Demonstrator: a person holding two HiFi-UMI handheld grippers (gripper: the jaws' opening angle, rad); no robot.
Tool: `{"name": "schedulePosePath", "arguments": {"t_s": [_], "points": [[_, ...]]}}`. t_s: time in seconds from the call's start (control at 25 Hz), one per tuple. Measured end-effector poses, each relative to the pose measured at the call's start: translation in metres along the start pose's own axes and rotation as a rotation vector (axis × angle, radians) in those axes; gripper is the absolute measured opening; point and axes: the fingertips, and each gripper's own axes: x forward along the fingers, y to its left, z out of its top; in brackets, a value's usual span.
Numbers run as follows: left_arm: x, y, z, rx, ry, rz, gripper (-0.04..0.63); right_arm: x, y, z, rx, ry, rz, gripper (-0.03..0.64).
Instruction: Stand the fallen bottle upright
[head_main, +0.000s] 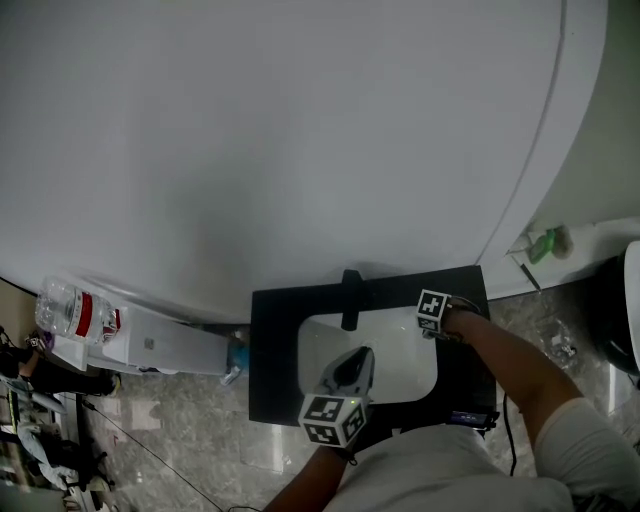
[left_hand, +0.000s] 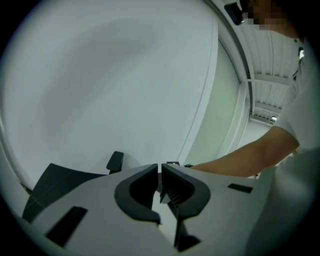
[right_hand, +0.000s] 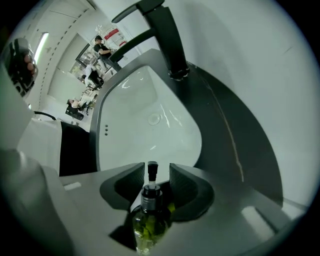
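Right gripper view puts the bottle (right_hand: 148, 220), clear glass with greenish liquid and a black pump, lying lengthwise between the jaws of the right gripper (right_hand: 153, 175). The pads pinch its body and the pump head points out along them toward the white sink (right_hand: 125, 125). That grip low on the body probably leaves the neck free, so the bottle can be swung up onto its base. Whether the base touches anything cannot be told. Beyond the basin stands the black faucet (right_hand: 167, 40). In the head view this gripper sits at the basin's right edge, over the black counter (head_main: 270, 340), with the right forearm (head_main: 510, 370) reaching in from the lower right. The left gripper (left_hand: 160, 175) hangs over the basin's near side, aimed at the pale wall, its jaws pressed together on nothing, apparently kept clear of the work
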Motion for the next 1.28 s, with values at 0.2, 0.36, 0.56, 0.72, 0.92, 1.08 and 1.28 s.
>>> {"name": "schedulePosePath", "arguments": {"t_s": [0.2, 0.36, 0.56, 0.72, 0.92, 1.08, 1.28], "points": [[0.000, 0.013, -0.002, -0.030, 0.001, 0.022, 0.009, 0.012, -0.002, 0.005, -0.019, -0.006, 0.010, 0.062], [0.001, 0.014, -0.002, -0.035, 0.000, 0.026, 0.009, 0.011, 0.004, 0.006, -0.053, -0.008, 0.024, 0.056], [0.003, 0.010, 0.001, -0.019, -0.007, 0.019, 0.009, -0.017, 0.014, 0.019, -0.107, -0.144, -0.002, 0.055], [0.004, 0.003, 0.006, -0.001, -0.023, 0.005, 0.009, -0.055, 0.022, 0.029, -0.138, -0.318, -0.045, 0.055], [0.005, -0.007, 0.012, 0.009, -0.040, -0.014, 0.009, -0.096, 0.026, 0.022, -0.090, -0.500, -0.135, 0.055], [0.010, -0.019, 0.015, 0.020, -0.049, -0.033, 0.009, -0.122, 0.039, 0.004, -0.044, -0.639, -0.208, 0.055], [0.019, -0.041, 0.029, 0.067, -0.091, -0.054, 0.009, -0.144, 0.055, -0.034, 0.033, -0.759, -0.310, 0.055]]}}
